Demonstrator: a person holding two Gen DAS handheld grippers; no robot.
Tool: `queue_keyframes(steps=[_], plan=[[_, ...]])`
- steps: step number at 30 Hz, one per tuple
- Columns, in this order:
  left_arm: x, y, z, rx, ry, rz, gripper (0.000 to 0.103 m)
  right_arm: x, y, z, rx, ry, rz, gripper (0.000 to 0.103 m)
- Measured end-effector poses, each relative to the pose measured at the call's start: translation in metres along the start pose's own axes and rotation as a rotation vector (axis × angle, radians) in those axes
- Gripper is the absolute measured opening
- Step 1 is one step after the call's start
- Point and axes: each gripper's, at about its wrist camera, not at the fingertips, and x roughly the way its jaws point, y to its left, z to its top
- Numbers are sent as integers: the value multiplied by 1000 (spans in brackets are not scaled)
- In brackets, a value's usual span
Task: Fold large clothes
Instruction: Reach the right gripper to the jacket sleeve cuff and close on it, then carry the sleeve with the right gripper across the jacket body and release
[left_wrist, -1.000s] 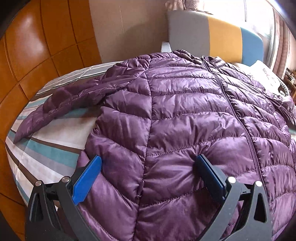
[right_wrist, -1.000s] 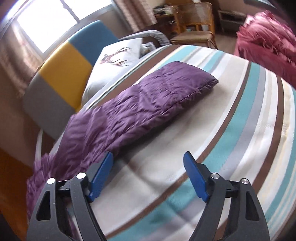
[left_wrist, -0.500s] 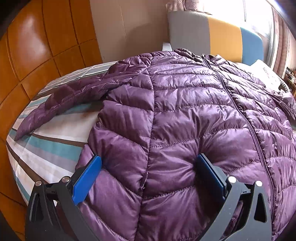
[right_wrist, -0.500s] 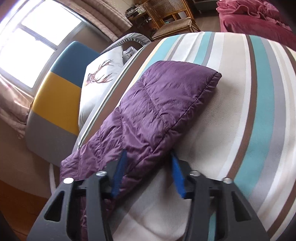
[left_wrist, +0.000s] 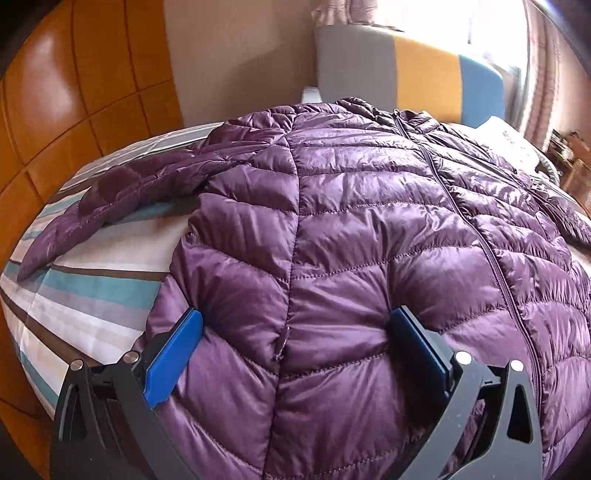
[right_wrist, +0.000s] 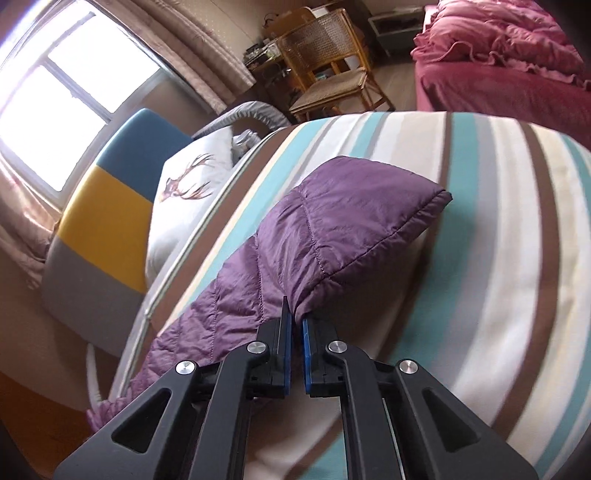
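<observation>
A purple quilted down jacket (left_wrist: 351, 229) lies spread front up, zipped, on a striped bed cover (left_wrist: 92, 291). Its left sleeve (left_wrist: 122, 199) stretches out toward the wooden wall. My left gripper (left_wrist: 295, 350) stands wide open over the jacket's lower part, with the puffy cloth bulging between its blue pads (left_wrist: 173, 354). In the right wrist view the other sleeve (right_wrist: 351, 214) lies across the stripes, cuff at the far end. My right gripper (right_wrist: 295, 321) is shut on that sleeve's near edge, a fold of purple cloth pinched between the pads.
A grey, yellow and blue headboard cushion (right_wrist: 107, 221) and a white pillow with a deer print (right_wrist: 192, 184) sit at the bed's head. Orange wooden panels (left_wrist: 55, 110) flank the left side. A wicker chair (right_wrist: 328, 62) and red bedding (right_wrist: 498, 55) lie beyond the bed.
My right gripper moved in onto the sleeve, rolled somewhat, and went from wide open to shut on the cloth. The left gripper has stayed open and almost still over the jacket.
</observation>
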Motion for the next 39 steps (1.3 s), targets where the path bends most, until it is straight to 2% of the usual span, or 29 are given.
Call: queue_keyframes(steps=[3, 7, 11, 17, 24, 26, 34, 39], plan=[[2, 3, 4, -3, 17, -16, 101, -3, -6, -2, -18, 3, -36, 5], [7, 15, 17, -30, 23, 7, 101, -13, 24, -4, -141, -58, -65, 5], [14, 16, 26, -36, 25, 31, 101, -34, 70, -14, -329, -127, -45, 5], [21, 16, 20, -65, 29, -7, 101, -56, 135, -50, -546, -159, 31, 5], [19, 19, 16, -69, 17, -24, 101, -72, 221, -157, -921, -154, 134, 5], [18, 19, 15, -70, 16, -28, 101, -73, 244, -198, -1041, -128, 163, 5], [17, 21, 15, -75, 13, -41, 101, -85, 285, -318, -1378, -64, 279, 5], [17, 22, 15, -76, 12, -44, 101, -100, 293, -366, -1519, -43, 371, 5]])
